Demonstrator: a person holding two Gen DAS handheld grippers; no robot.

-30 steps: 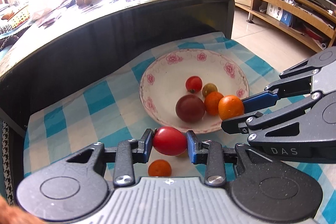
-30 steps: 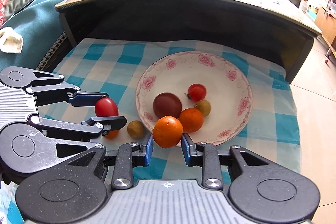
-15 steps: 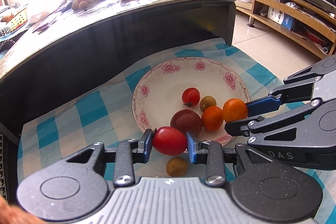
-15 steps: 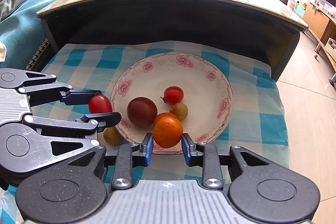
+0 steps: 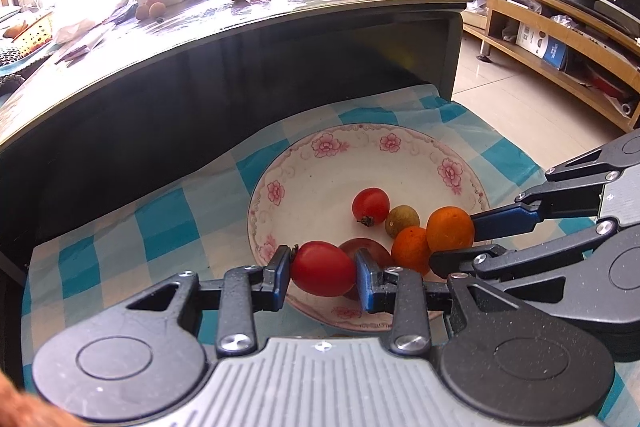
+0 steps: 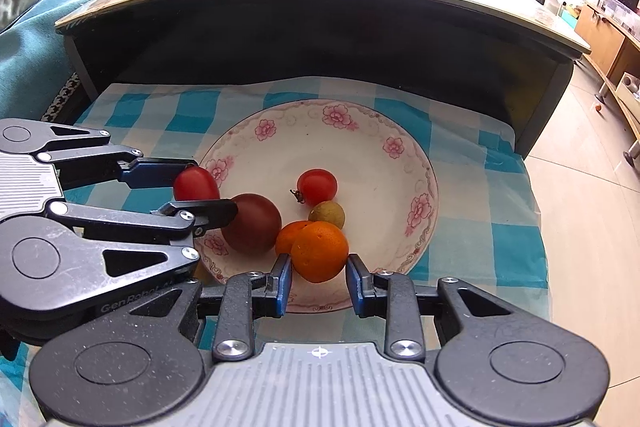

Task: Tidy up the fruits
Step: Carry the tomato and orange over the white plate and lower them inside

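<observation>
Left claw [image 5: 323, 271] pinching an oval red tomato [image 5: 322, 269] over the near rim of a white floral-rimmed ceramic plate [image 6: 384, 131], right claw [image 6: 319, 271] pinching a round orange citrus fruit [image 6: 319, 251] above the plate's fruits, blue-and-white checked cloth [image 6: 508, 203] beneath

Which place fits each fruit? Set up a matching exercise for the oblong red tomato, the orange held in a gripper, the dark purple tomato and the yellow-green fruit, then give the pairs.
Things:
1. oblong red tomato
2. gripped orange
3. dark purple tomato
4. small yellow-green fruit

Places:
A. lying in the plate, beside the round red tomato
B. in the right gripper
C. in the left gripper
D. lying in the plate, at its near left

Pairs: 1-C, 2-B, 3-D, 4-A
</observation>
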